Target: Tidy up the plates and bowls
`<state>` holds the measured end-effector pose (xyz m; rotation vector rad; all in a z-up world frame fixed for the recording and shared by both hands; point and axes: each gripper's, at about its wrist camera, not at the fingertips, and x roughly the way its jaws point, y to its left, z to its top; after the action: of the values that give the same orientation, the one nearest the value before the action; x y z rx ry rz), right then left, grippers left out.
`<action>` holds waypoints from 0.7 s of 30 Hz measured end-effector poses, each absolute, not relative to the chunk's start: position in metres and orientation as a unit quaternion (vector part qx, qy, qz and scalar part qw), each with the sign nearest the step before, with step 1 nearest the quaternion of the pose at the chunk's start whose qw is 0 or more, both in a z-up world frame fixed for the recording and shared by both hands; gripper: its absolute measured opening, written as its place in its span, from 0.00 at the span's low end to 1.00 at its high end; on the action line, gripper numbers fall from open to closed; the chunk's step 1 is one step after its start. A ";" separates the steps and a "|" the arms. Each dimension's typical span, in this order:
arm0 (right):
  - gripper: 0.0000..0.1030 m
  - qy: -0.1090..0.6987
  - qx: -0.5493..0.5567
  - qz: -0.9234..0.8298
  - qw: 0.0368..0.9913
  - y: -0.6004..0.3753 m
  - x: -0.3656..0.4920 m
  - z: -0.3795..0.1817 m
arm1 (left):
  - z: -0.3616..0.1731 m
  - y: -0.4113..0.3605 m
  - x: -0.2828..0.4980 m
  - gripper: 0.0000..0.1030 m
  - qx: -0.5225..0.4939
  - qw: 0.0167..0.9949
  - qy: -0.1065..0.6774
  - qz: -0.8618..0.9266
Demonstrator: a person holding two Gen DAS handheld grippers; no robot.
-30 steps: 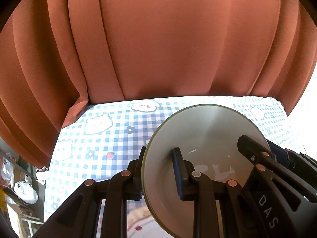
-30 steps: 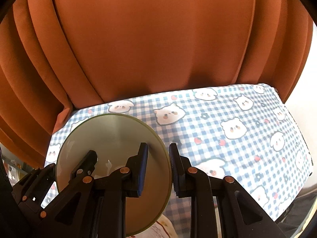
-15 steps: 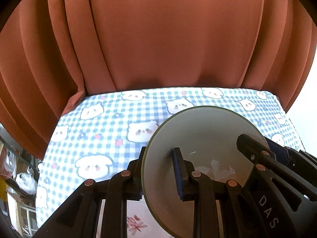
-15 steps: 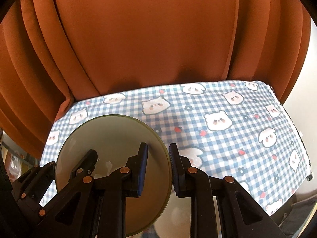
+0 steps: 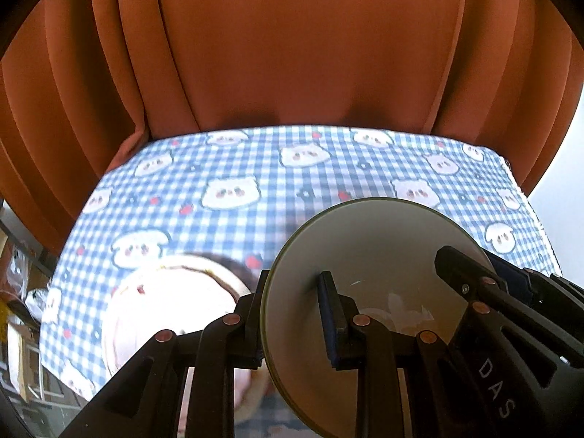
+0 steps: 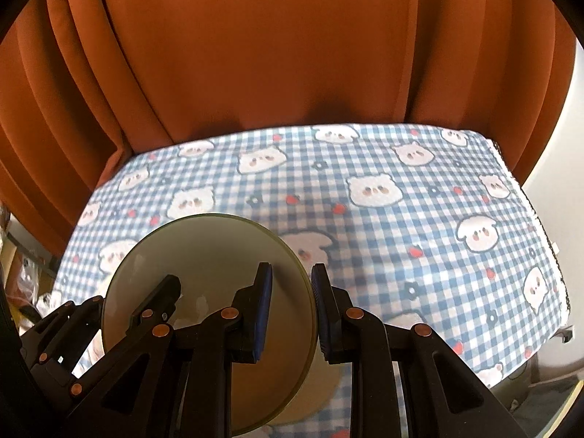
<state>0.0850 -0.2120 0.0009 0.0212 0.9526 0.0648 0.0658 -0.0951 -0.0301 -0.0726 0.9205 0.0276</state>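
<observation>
Left wrist view shows the left gripper clamped on the left rim of a pale green bowl, one pad inside and one outside, the bowl held up above the table. Only here does a second dish appear: a cream plate with a darker rim lying on the tablecloth just left of the bowl and partly behind the gripper's fingers; the right gripper reaches in from the right to the bowl's far rim. The right wrist view shows the same bowl from its other side, the right gripper pinching its right rim between blue pads, and the left gripper coming in at the bowl's left side. The plate is mostly hidden there. The table wears a blue-and-white checked cloth printed with white bear faces, small flowers and red strawberries. Behind it hangs a pleated rust-orange curtain, and a cluttered patch of room shows past the table's left edge.
</observation>
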 end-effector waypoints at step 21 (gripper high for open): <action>0.25 0.516 -0.007 0.063 0.854 -0.235 0.076 -0.053 | -0.076 -0.119 0.051 0.22 -0.044 0.867 0.494 0.046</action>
<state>0.0758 -0.2347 -0.0532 -0.0143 1.0842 0.1331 0.0510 -0.1191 -0.0764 -0.0913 1.0347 0.0955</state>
